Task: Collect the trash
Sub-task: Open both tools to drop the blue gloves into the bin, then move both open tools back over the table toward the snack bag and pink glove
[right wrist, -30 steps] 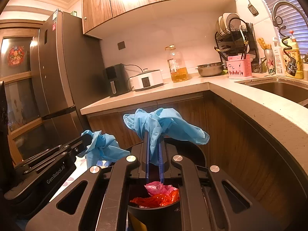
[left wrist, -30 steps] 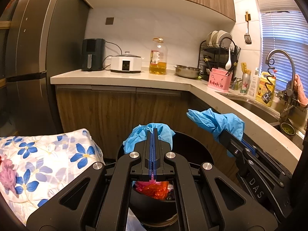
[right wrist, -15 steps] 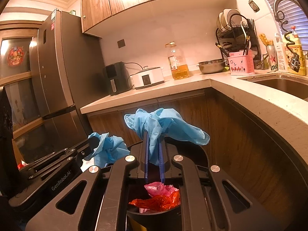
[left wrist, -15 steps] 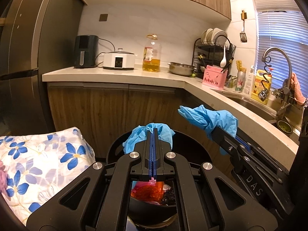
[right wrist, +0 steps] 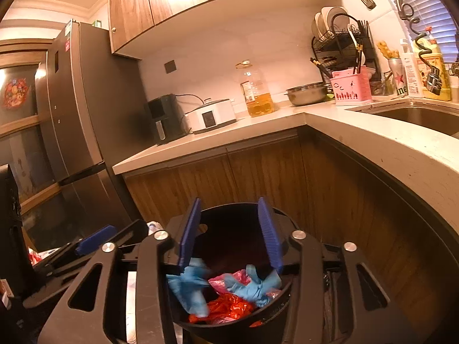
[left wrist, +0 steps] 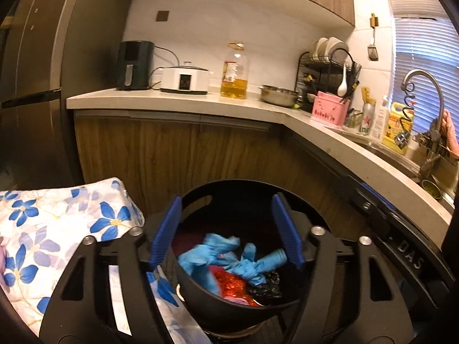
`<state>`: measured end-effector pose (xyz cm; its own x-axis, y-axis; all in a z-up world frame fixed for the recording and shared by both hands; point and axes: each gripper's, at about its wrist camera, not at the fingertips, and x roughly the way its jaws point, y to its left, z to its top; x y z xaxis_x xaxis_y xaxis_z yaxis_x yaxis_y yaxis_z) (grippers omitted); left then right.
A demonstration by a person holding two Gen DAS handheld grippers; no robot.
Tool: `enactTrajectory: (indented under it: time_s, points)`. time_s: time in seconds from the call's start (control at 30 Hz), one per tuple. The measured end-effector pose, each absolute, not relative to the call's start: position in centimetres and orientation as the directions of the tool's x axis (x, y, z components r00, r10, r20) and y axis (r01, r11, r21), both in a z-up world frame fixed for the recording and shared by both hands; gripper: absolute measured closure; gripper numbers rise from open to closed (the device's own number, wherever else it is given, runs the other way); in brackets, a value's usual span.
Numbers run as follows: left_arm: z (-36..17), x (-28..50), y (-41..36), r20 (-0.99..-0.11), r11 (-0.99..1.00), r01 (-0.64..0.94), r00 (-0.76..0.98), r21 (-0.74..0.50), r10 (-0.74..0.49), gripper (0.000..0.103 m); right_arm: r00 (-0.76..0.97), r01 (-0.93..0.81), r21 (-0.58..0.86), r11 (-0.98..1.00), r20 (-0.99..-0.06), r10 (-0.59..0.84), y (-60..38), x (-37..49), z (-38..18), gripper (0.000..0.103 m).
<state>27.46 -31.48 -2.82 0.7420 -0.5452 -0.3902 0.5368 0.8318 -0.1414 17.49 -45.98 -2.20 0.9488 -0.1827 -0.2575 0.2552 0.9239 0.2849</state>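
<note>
A black round bin stands on the floor below both grippers. Two crumpled blue gloves lie inside it, one at the left and one at the right, on top of red and pink wrappers. My left gripper hangs over the bin, its jaws opening, with nothing between the blue pads. My right gripper is also over the bin, jaws opening and empty. The left gripper's finger shows at the lower left of the right wrist view.
A flowered cloth lies left of the bin. Wooden cabinets and a pale L-shaped counter stand behind, with an air fryer, a cooker, an oil bottle, a dish rack and a sink. A tall fridge is at the left.
Both grippers held a blue glove shut between their pads; both have now opened and the gloves have dropped into the bin. The left gripper has sunk a little toward the bin.
</note>
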Motion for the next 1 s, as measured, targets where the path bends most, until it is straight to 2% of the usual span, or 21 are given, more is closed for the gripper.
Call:
enactTrajectory:
  time_s: [0.1,0.17,0.47,1.0]
  points:
    - [-2.9,27.5,-30.6,-0.397,0.845,0.513,0.752,-0.148,-0.526,0.03,0.947,0.26,0.279,0.924,-0.262,-0.187,-45.7,17.2,-2.2,0.055]
    - [-2.9,27.3,-29.8,-0.396,0.856,0.493,0.763,-0.153,-0.511,0.026,0.946,0.263,0.272,0.926,-0.26,-0.192,-45.4,16.9,-2.2,0.049]
    - [-2.4,24.6,-25.0,-0.366,0.903,0.398,0.826,-0.158,-0.429,0.013,0.945,0.266,0.268,0.926,-0.26,-0.196,-43.1,15.3,-2.1,0.032]
    - [-2.6,20.2,-16.9,-0.362,0.962,0.242,0.892,-0.126,-0.272,0.01,0.942,0.222,0.23,0.948,-0.303,-0.147,-36.7,13.8,-2.9,0.031]
